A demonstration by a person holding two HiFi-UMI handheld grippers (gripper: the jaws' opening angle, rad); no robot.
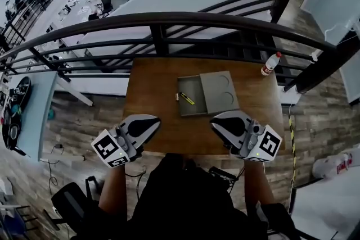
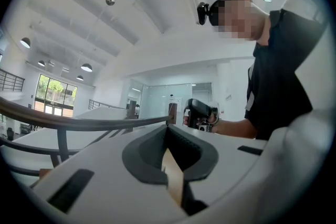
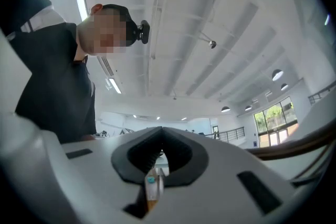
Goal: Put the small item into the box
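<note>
A shallow grey box point(image 1: 190, 109) lies open in the middle of the wooden table point(image 1: 152, 81), with its grey lid point(image 1: 219, 91) resting beside it on the right. A small yellow and black item point(image 1: 186, 99) lies inside the box near its left wall. My left gripper point(image 1: 156, 120) hovers at the table's near left edge, jaws closed together with nothing in them. My right gripper point(image 1: 214, 120) is at the near right edge, also shut and empty. Both gripper views look upward at the ceiling; the left gripper point(image 2: 168, 129) and right gripper point(image 3: 160, 130) show their jaw tips meeting.
A white bottle with a red cap point(image 1: 270, 63) stands at the table's far right corner. A dark metal railing point(image 1: 169, 22) runs just behind the table, with a drop beyond it. The person holding the grippers point(image 1: 185, 199) stands at the near edge.
</note>
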